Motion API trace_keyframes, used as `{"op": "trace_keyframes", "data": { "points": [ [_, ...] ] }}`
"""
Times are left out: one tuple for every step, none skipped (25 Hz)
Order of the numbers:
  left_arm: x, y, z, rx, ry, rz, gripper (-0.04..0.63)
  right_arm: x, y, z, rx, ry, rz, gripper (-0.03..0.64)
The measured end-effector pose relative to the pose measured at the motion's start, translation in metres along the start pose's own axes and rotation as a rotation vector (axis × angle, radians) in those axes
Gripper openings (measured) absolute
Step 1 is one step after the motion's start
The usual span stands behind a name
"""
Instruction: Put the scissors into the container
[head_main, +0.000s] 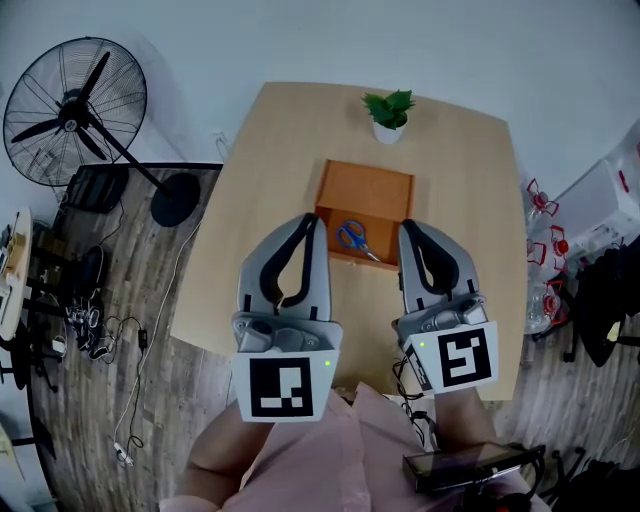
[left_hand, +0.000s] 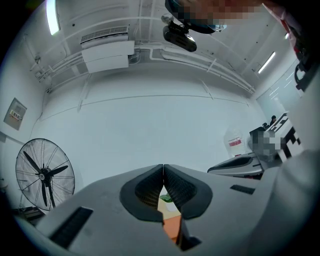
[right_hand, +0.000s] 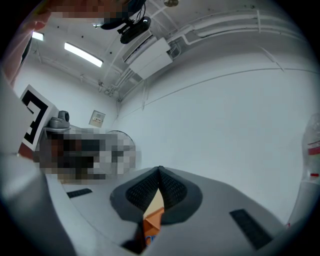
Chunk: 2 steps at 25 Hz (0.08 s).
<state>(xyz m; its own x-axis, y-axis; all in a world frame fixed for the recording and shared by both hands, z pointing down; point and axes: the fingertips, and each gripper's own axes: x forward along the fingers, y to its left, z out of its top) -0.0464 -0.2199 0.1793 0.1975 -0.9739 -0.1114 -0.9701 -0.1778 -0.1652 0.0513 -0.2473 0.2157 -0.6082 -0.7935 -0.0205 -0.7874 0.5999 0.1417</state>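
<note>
Both pressed together and empty, my left hand-held gripper and right hand-held gripper hang beside the wooden container, blue-handled scissors lying inside, on the tabletop.

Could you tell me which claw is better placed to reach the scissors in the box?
Right, marginally: the right claw sights the scissors past its jaws; the left claw does not. Both are shut.
</note>
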Motion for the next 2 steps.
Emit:
{"op": "trace_keyframes", "data": {
  "points": [
    [0.0002, 0.0004, -0.0003, 0.002, 0.001, -0.001, 0.009, 0.0005, 0.0003, -0.0002, 0.0, 0.001, 0.0, 0.0],
    [0.0003, 0.0007, -0.0007, 0.004, 0.003, -0.002, 0.009, 0.0009, 0.0005, -0.0005, 0.0, 0.001, 0.001, 0.0]
  ]
}}
